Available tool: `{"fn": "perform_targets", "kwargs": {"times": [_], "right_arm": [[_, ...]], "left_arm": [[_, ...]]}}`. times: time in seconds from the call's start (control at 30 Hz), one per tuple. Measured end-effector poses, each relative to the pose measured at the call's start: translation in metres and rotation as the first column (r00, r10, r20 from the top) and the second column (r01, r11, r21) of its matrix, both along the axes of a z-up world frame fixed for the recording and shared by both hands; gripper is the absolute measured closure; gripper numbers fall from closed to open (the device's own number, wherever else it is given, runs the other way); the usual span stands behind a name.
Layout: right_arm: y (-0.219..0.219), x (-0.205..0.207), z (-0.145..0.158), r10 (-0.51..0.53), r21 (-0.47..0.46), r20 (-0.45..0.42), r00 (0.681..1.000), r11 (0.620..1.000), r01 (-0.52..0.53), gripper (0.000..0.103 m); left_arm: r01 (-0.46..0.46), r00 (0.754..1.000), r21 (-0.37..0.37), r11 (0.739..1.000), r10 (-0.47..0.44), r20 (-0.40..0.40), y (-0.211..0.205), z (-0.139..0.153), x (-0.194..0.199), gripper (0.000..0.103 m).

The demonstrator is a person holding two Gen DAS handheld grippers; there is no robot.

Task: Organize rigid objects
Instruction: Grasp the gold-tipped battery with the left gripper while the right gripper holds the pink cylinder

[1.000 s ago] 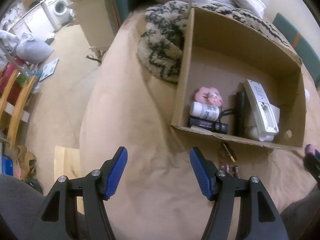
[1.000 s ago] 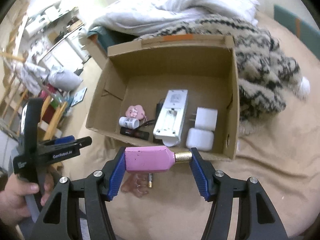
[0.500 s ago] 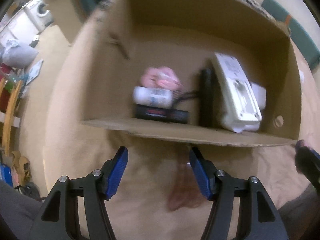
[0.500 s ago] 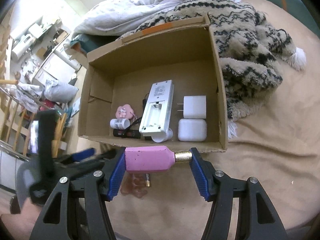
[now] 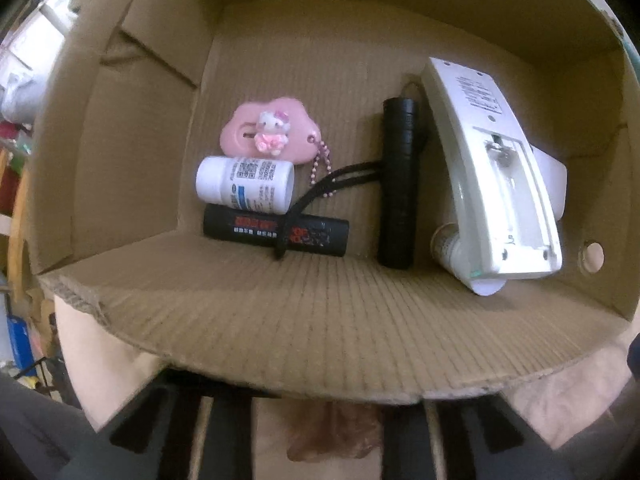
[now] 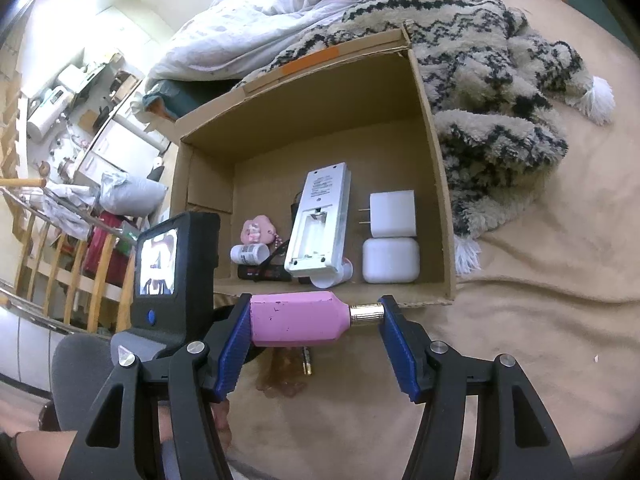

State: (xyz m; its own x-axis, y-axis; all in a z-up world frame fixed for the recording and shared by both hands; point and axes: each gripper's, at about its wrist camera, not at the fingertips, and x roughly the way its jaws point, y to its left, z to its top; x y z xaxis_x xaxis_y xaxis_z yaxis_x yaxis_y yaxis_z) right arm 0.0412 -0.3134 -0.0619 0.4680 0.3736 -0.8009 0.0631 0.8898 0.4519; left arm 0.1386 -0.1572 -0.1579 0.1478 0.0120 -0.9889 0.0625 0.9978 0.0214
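Since clamped end to end on the pink bottle (image 6: 296,322), base against one of the right fingers (image 6: 234,344) and the narrow gold cap (image 6: 366,314) against the other, have little purchase: could let it pivot or squirt out under a jolt, most likely at the cap. Hold it level just short of the near wall of the cardboard box (image 6: 440,200), above the bed (image 6: 520,360), not yet inside. Could clip that near wall on the way over if carried too low, and shove the box along the soft bed. Inside, could drop it onto the white remote (image 6: 320,224), which lies propped on something, or knock the charger (image 6: 392,214) and the white case (image 6: 390,260) beside it; looks safer toward the bare floor at the back. Just below, crowd the left fingers (image 5: 226,428), clenched, tips hidden under the box's wall; cannot tell whether pinching the brownish translucent piece (image 6: 280,380) beside the small battery (image 6: 307,362). Could collide there if both move at once.
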Motion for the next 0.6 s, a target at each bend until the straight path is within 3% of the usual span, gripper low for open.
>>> {"fn": "perform_targets", "kwargs": {"times": [0.13, 0.6], "right_arm": [[0.000, 0.000, 0.000, 0.001, -0.004, -0.001, 1.000, 1.000, -0.001, 0.038], [0.001, -0.002, 0.000, -0.009, -0.029, 0.007, 1.000, 1.000, 0.009, 0.038]], "left_arm": [[-0.016, 1.000, -0.025, 1.000, 0.016, -0.014, 0.010, -0.001, 0.001, 0.094], [0.007, 0.997, 0.029, 1.000, -0.010, 0.079, 0.065, 0.028, -0.029, 0.094]]}}
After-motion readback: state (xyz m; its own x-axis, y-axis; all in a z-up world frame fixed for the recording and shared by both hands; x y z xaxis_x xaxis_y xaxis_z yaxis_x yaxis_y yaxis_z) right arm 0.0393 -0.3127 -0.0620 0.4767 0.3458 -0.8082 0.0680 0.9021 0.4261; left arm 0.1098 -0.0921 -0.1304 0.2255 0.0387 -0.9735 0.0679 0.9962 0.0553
